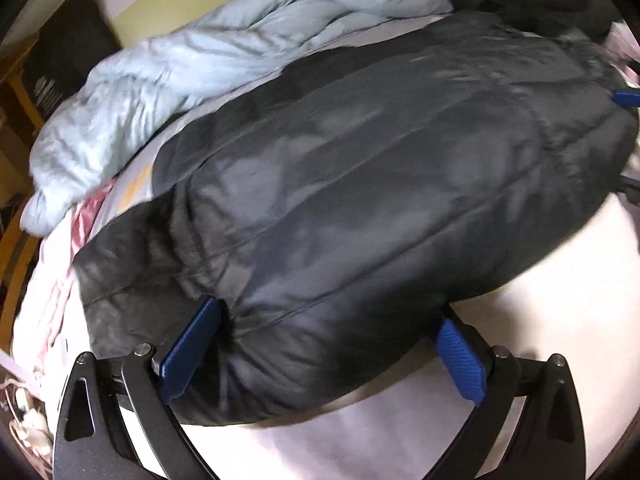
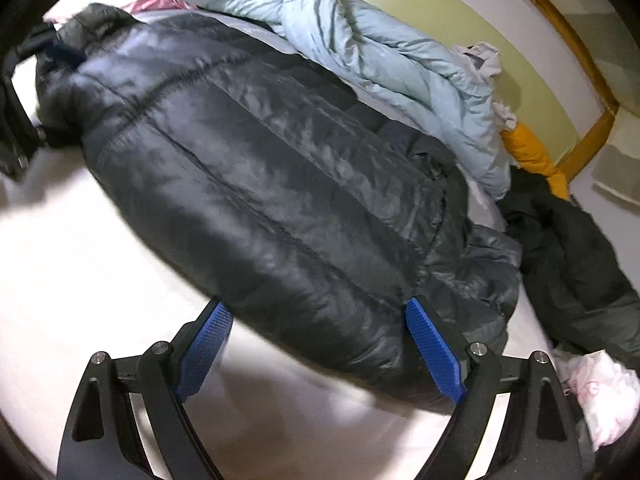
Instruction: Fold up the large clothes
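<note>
Jacket: my dark quilted puffer jacket (image 1: pixel 360 184) lies puffy on the bed (image 1: pixel 480 360).
Left gripper (image 1: pixel 320 344): fingers wide, straddling its hem; grip unclear.
Right gripper (image 2: pixel 320 344): likewise.

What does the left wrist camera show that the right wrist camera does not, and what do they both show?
Only the left wrist view shows the dark object with pale markings beside the bed, and the left gripper open around one end of the dark puffer jacket.

Only the right wrist view shows the crumpled pink-and-white cloth, and the right gripper open around the jacket's other end.

Both show the dark jacket lying on the white bedding, the light blue jacket behind it, the orange item and the dark garment pile.
</note>
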A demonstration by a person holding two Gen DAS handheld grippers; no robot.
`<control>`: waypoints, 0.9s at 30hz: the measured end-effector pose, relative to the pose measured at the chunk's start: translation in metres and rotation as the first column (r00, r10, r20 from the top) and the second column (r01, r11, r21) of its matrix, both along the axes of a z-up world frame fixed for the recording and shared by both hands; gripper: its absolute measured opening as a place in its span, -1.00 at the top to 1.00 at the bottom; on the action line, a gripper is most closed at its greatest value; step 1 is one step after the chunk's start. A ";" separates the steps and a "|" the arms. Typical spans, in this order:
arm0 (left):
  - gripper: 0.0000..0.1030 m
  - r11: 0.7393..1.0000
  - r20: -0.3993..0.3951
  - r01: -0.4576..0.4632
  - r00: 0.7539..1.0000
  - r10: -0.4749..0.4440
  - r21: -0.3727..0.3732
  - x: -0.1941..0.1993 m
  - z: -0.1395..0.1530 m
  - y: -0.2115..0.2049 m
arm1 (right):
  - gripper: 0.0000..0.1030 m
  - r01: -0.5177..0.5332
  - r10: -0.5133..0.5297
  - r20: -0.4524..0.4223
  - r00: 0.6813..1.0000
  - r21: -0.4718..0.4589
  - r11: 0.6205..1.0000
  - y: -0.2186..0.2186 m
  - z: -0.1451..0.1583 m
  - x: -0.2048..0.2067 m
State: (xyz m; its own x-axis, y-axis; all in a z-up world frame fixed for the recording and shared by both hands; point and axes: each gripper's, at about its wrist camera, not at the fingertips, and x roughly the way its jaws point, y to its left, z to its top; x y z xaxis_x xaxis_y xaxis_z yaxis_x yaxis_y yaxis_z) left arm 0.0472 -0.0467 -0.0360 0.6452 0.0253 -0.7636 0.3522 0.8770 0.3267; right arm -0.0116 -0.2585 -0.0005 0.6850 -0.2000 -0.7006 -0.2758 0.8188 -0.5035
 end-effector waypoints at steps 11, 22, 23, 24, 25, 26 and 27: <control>-0.92 0.986 0.044 -0.168 0.985 0.167 0.002 -0.005 -0.007 0.051 | -0.75 0.123 -0.120 0.041 0.992 -0.082 0.989 -0.037 -0.011 0.035; 0.71 0.993 0.056 -0.115 0.992 0.114 0.015 -0.016 -0.003 0.047 | 0.35 0.095 -0.094 0.020 0.995 -0.055 0.994 -0.054 -0.008 0.024; 0.73 0.993 0.054 -0.120 0.991 0.120 0.004 -0.020 0.000 0.048 | 0.51 0.084 -0.083 0.022 0.996 -0.050 0.995 -0.053 -0.006 0.020; 0.74 0.991 0.054 -0.129 0.990 0.130 -0.018 -0.026 0.004 0.051 | 0.62 0.074 -0.073 0.029 0.997 -0.051 0.996 -0.052 -0.005 0.015; 0.75 0.990 0.049 -0.138 0.989 0.140 -0.044 -0.032 0.008 0.054 | 0.63 0.061 -0.060 0.034 0.998 -0.050 0.997 -0.051 0.000 0.007; 0.75 0.987 0.038 -0.144 0.988 0.147 -0.072 -0.041 0.011 0.057 | 0.65 0.060 -0.058 0.035 0.998 -0.042 0.997 -0.049 0.003 0.001; 0.75 0.984 0.028 -0.147 0.988 0.151 -0.099 -0.052 0.013 0.060 | 0.65 0.067 -0.066 0.033 0.997 -0.023 0.998 -0.050 0.007 -0.006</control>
